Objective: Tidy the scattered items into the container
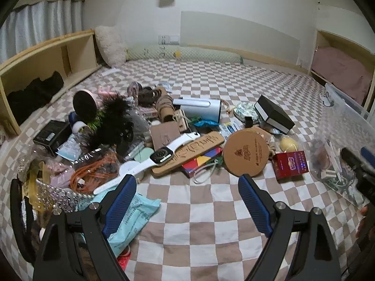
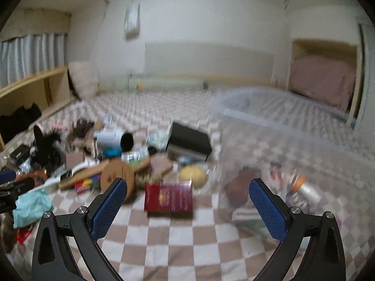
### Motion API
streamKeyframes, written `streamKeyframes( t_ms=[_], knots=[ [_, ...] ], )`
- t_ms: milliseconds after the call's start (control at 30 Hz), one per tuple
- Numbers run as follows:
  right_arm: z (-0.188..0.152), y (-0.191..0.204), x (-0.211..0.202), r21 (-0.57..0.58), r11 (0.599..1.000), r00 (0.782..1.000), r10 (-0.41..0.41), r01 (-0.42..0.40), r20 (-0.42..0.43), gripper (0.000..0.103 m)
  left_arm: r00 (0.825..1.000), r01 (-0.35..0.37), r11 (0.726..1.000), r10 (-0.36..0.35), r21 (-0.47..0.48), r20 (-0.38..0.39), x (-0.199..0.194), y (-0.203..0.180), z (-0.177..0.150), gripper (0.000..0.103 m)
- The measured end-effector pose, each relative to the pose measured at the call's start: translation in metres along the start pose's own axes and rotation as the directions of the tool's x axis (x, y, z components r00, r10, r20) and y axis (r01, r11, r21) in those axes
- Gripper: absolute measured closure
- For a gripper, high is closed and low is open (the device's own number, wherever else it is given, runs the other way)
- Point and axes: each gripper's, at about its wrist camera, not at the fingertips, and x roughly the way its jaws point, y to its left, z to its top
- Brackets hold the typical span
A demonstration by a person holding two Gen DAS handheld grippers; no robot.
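Scattered items lie on a checkered bedspread (image 1: 199, 210): a white smartwatch (image 1: 161, 154), a round cork disc (image 1: 246, 153), a red box (image 1: 290, 165), a black box (image 1: 274, 113), a yellow egg-shaped thing (image 1: 289, 144) and a teal packet (image 1: 133, 217). The clear plastic container (image 1: 339, 140) stands at the right with several items inside. My left gripper (image 1: 187, 180) is open and empty, just short of the pile. My right gripper (image 2: 187, 185) is open and empty, with the red box (image 2: 168, 197) between its fingers' line of sight and the container (image 2: 293, 154) to the right. The right wrist view is blurred.
A wooden shelf (image 1: 46, 70) runs along the left. A fluffy pillow (image 1: 110, 45) and a long bolster (image 1: 182, 52) lie at the far wall. A pink cushion (image 1: 339, 70) sits in a niche at the right. A black feather tuft (image 1: 114, 119) and orange cord (image 1: 93, 171) lie left.
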Motion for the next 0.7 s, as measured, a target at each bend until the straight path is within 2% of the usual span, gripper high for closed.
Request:
streamKeyframes(
  t_ms=[200,267,333,467,567,700],
  knots=[
    [0.007,-0.001,-0.023,-0.025,0.999,0.989,-0.031,0.035,0.145,0.0,0.994,-0.062,0.998,0.062,-0.001,0.085,-0.015,0.005,0.005,0.014],
    [0.009,0.0,-0.027,-0.036,0.998,0.985,-0.042,0.049,0.167,0.0,0.993,-0.065,0.998,0.066,-0.015,0.098,-0.02,0.009,0.006,0.014],
    [0.011,-0.002,-0.031,-0.028,0.999,0.983,-0.014,0.02,0.184,0.0,0.993,-0.062,0.998,0.065,-0.025,0.101,-0.022,0.012,0.006,0.014],
    [0.013,-0.001,-0.032,-0.03,0.999,0.986,0.021,-0.017,0.166,0.0,0.993,-0.066,0.997,0.068,-0.029,0.092,-0.022,0.016,0.003,0.014],
    [0.011,0.007,-0.026,-0.07,0.998,0.994,0.009,-0.001,0.11,0.0,0.994,-0.07,0.997,0.072,-0.027,0.083,-0.02,0.015,0.0,0.014],
    [0.002,0.017,-0.018,-0.111,0.994,0.999,0.027,-0.022,0.041,0.0,0.995,-0.076,0.997,0.076,0.001,0.066,-0.017,0.011,-0.009,0.014]
  ],
)
